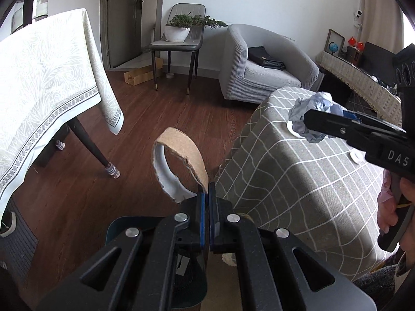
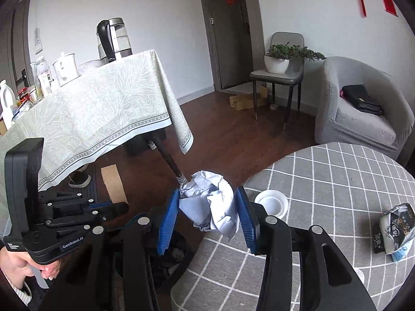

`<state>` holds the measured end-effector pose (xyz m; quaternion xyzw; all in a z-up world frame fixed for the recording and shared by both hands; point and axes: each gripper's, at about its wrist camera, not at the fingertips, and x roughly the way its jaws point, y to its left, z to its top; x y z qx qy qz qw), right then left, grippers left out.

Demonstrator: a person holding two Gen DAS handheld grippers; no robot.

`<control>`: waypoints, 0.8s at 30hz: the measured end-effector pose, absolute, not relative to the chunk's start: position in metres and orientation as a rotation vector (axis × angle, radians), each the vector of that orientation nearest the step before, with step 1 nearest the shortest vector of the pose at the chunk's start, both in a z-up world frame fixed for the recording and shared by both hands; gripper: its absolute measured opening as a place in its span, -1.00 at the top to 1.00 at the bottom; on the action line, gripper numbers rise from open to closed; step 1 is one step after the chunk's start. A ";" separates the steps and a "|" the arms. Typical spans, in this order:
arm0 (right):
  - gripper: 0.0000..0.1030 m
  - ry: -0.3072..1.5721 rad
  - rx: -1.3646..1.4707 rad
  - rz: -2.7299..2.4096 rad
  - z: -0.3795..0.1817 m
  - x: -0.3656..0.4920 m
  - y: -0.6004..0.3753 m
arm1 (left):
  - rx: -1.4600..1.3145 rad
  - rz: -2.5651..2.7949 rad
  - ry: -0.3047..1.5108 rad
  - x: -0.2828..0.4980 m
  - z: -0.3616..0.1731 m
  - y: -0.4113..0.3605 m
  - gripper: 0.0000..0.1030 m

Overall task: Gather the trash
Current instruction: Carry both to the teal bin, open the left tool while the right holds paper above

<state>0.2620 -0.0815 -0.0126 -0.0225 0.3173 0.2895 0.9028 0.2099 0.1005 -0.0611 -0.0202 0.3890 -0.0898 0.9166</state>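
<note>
Both grippers have trash in them, above the edge of the checked table [image 2: 337, 181].

Left gripper [image 1: 207, 194] has its fingers pinched tight on a torn cardboard strip [image 1: 181, 160] curling up over the wood floor. Right gripper [image 2: 208, 215] is squeezing a crumpled paper ball [image 2: 210, 202] between its blue pads, right by a white lid [image 2: 272, 203] on the table.

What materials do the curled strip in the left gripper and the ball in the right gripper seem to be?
Curled strip: probably cardboard, matte brown outside, pale inside, with ragged torn edges. Crumpled ball: looks like white paper, matte, with sharp creases and folds; thin tissue cannot be ruled out.
</note>
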 end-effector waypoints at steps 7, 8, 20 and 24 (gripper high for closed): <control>0.12 0.670 -0.046 0.658 -0.017 0.260 -0.048 | -0.037 -0.152 0.884 0.212 -0.092 0.129 0.94; 0.12 0.673 -0.045 0.665 -0.018 0.260 -0.044 | -0.035 -0.149 0.898 0.212 -0.097 0.132 0.94; 0.12 0.684 -0.008 0.733 -0.022 0.263 0.001 | 0.041 -0.125 1.100 0.210 -0.165 0.154 0.94; 0.12 0.699 -0.001 0.749 -0.027 0.264 0.015 | 0.070 -0.124 1.168 0.208 -0.185 0.159 0.94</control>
